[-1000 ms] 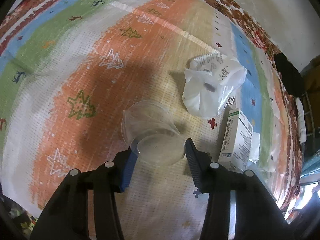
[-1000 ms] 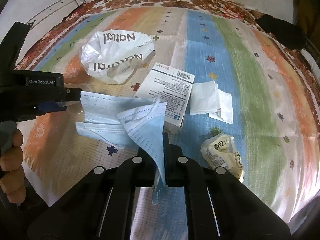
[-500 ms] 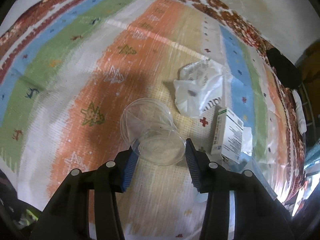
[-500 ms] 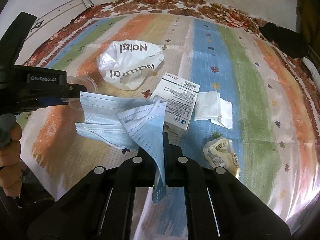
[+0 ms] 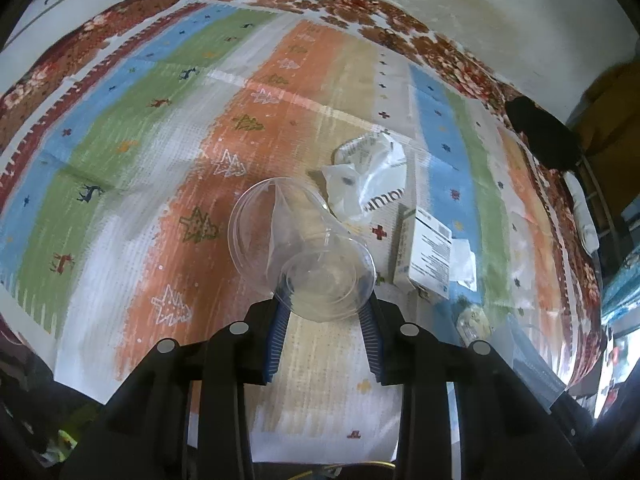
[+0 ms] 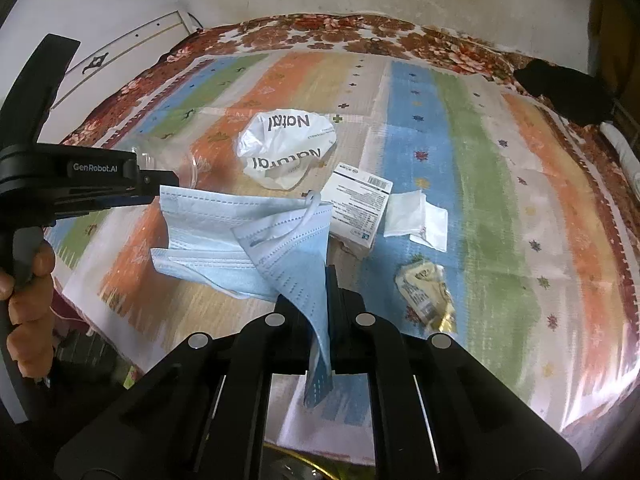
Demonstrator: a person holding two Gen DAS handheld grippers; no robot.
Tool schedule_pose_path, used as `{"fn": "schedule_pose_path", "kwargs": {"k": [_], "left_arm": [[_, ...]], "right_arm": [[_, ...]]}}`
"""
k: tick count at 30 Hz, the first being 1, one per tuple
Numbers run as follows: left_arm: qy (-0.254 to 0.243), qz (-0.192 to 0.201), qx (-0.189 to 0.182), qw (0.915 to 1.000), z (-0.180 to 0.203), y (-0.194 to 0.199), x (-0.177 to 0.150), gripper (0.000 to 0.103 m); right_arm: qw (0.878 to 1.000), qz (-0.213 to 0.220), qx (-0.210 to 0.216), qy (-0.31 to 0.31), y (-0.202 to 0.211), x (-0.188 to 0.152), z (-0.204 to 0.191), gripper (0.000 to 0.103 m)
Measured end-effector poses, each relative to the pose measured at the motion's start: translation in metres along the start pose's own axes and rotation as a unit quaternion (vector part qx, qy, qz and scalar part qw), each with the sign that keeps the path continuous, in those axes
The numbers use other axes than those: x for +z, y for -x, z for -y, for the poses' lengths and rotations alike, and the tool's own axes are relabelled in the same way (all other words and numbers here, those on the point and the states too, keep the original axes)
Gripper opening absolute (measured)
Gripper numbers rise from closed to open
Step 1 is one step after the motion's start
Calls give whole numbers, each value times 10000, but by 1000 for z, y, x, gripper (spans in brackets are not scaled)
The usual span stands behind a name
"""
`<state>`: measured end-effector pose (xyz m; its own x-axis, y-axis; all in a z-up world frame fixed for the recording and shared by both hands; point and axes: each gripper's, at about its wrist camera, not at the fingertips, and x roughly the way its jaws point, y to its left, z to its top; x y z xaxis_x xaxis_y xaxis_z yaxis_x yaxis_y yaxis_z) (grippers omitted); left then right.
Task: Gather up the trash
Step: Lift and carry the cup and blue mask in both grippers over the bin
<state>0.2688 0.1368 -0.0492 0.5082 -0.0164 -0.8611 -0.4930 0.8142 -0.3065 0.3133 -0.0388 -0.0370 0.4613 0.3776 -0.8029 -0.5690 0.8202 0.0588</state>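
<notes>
While the left gripper (image 5: 325, 312) jaws, just closing, squeeze a clear cup (image 5: 296, 248), the right gripper (image 6: 329, 280) jaws pinch a mask (image 6: 248, 236).

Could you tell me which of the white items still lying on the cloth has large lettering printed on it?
The crumpled white plastic bag; the folded tissue beside the small box is blank.

The blue mask (image 6: 256, 236) covers the near end of the white carton (image 6: 356, 204) and disappears between the shut pads of the right claw (image 6: 326, 300). The clear cup (image 5: 304, 256) hides part of the crumpled white bag (image 5: 368, 184). The print on the carton is too small to read. A dark shape (image 6: 560, 88) at the bed's far corner can't be made out.
</notes>
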Motion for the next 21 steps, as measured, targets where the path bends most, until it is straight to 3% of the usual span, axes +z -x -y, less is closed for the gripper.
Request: {"fn": "schedule_pose_path", "kwargs": {"k": [15,21], "left_arm": [[-1012,573,25,9932,34,70,-40,32],[-1164,722,-68,9905,35,92,-50,32]], "right_arm": [[9997,251,14,-34,54,-26,0,4],[9994,344,2,-55,74,-39,0,4]]}}
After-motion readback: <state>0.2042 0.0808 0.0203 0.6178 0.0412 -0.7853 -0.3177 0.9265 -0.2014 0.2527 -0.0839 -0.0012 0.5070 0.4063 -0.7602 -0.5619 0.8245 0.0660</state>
